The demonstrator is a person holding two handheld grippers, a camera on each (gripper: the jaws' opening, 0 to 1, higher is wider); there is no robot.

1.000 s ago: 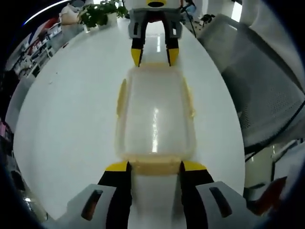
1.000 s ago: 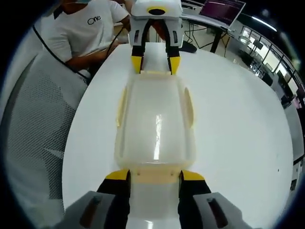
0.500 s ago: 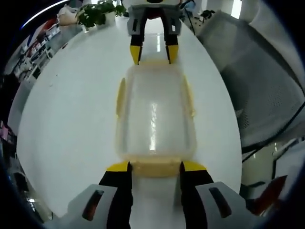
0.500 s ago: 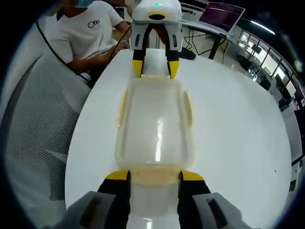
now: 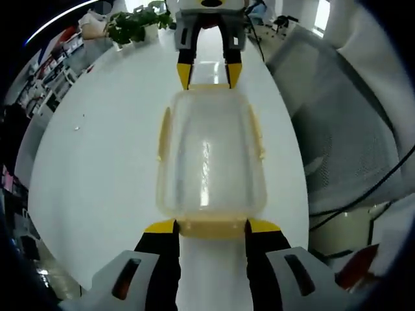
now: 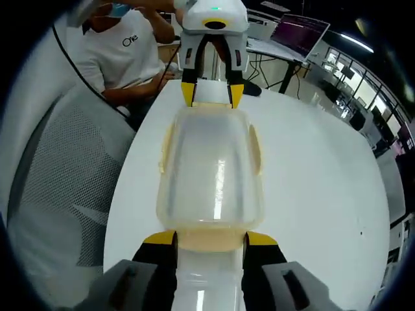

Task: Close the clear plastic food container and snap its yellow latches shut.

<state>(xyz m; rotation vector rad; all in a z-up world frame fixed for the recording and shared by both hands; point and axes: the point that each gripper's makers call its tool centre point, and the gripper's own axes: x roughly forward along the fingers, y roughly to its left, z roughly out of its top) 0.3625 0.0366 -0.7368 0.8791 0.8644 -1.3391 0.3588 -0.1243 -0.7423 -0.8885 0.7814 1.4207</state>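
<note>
The clear plastic food container (image 5: 209, 157) lies lengthwise on the white desk (image 5: 97, 162), lid on, spanning the space between the two tools. In the left gripper view, the left tool (image 5: 211, 226) has its yellow-tipped jaws set apart on either side of the container's near end, flanking the yellow end latch (image 5: 211, 226) there and touching or nearly touching its corners. At the far end, the right tool (image 5: 209, 73) reaches in, its jaws likewise apart and bracketing the other short side. Yellow side latches (image 5: 163, 133) sit along the long edges of the container. Beyond the desk are a potted plant (image 5: 133, 19) at the far left and a grey mesh chair (image 5: 353, 123) on the right.

In the right gripper view, the same container (image 6: 211, 170) is seen from the opposite end: the right tool (image 6: 210, 238) straddles the near yellow latch with spread jaws, and the left tool (image 6: 211, 92) stands at the far end, jaws parted around that latch. A seated person in a white T-shirt (image 6: 126, 52) is at the far left, a mesh chair back (image 6: 58, 188) at the near left, and a laptop (image 6: 299, 31) on a far table.
</note>
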